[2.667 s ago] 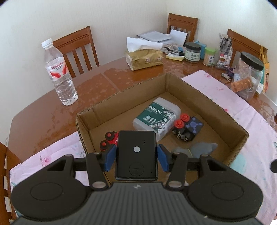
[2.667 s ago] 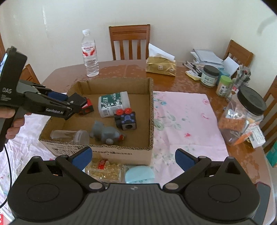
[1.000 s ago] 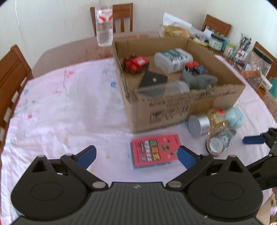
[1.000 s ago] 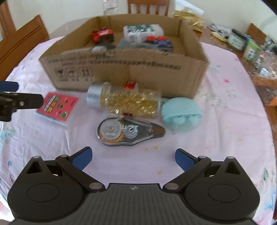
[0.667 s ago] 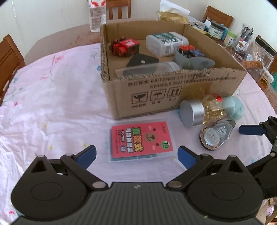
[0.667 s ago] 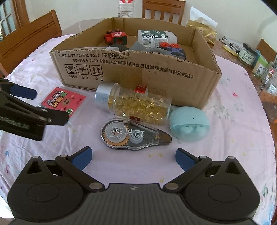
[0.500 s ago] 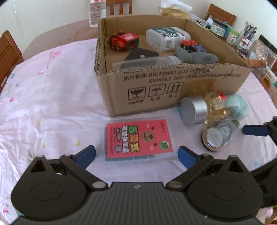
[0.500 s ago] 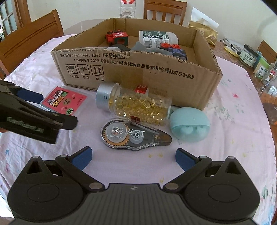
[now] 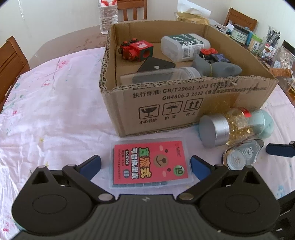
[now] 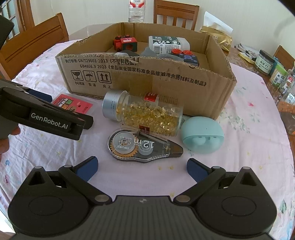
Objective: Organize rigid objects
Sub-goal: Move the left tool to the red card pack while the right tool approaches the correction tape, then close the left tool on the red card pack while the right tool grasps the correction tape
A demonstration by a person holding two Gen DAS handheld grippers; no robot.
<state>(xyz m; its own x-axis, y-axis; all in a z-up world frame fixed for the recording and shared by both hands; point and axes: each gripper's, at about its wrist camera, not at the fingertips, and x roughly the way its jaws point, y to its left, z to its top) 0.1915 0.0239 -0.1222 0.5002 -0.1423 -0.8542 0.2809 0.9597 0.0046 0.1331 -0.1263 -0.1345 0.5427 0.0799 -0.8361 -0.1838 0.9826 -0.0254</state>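
Note:
A cardboard box (image 9: pixel 184 103) (image 10: pixel 147 81) holds a red toy (image 9: pixel 136 50), a black device (image 9: pixel 156 66), a white bottle (image 9: pixel 184 46), a clear jar and a grey toy. My left gripper (image 9: pixel 145 164) is open, its fingers on either side of a flat red card case (image 9: pixel 150 162) lying on the cloth before the box. My right gripper (image 10: pixel 142 168) is open just in front of a correction tape dispenser (image 10: pixel 143 145). Behind the dispenser lie a jar of gold capsules (image 10: pixel 145 114) and a mint earbud case (image 10: pixel 202 134).
A pink floral cloth (image 9: pixel 55 110) covers the table. A water bottle (image 9: pixel 107 14), a tissue pack (image 10: pixel 219 37) and jars (image 10: pixel 265 62) stand at the far side. Wooden chairs (image 10: pixel 33 42) ring the table.
My left gripper let go of the black device in the box, drew back and came down around the red card case. My right gripper came down to the tape dispenser.

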